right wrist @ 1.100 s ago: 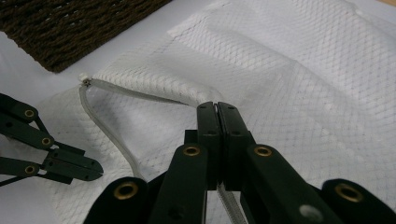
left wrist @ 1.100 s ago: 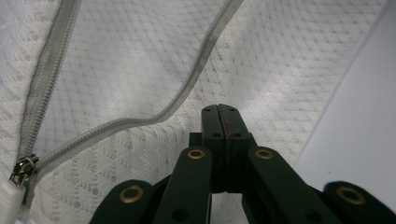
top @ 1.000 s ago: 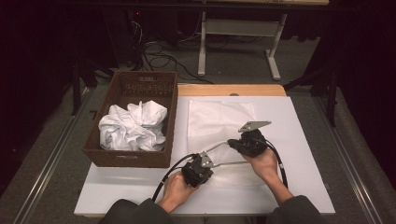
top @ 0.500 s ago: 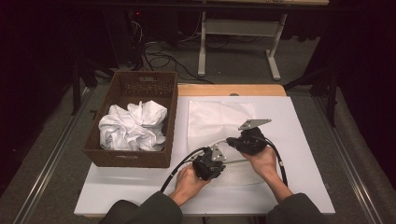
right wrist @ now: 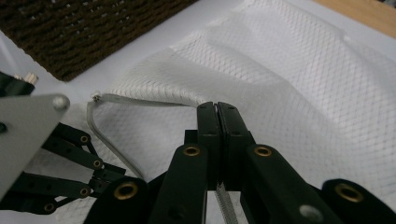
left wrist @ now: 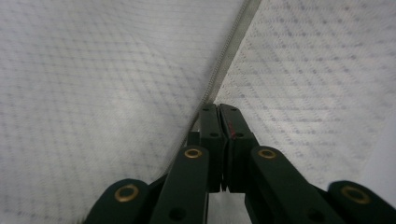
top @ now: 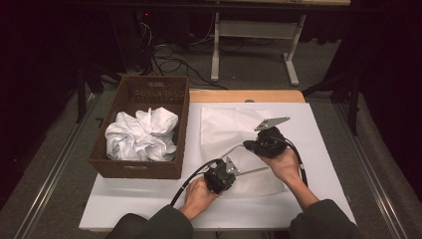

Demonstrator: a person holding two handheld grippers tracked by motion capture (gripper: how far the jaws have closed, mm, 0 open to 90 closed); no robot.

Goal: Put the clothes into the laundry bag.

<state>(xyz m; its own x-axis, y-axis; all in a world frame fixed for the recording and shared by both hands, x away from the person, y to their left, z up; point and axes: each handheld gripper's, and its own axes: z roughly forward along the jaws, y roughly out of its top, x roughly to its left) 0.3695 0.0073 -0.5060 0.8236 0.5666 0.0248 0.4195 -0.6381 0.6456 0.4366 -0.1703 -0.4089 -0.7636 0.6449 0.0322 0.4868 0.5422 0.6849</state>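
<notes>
A white mesh laundry bag lies flat on the white table. Its zipper edge is lifted off the table between the two grippers. My left gripper is at the bag's near edge; in the left gripper view it is shut on the zipper strip, with mesh on both sides. My right gripper sits just beyond it, and its jaws are shut on the same zipper edge. The left gripper's linkage is close by in the right gripper view.
A brown woven basket stands at the table's left, holding crumpled white cloth. Its wall is near the bag's left side. A wooden strip borders the table's far edge. Bare table lies to the right of the bag.
My left gripper has moved right and slightly forward, closer to the right gripper. The right gripper has stayed about where it was.
</notes>
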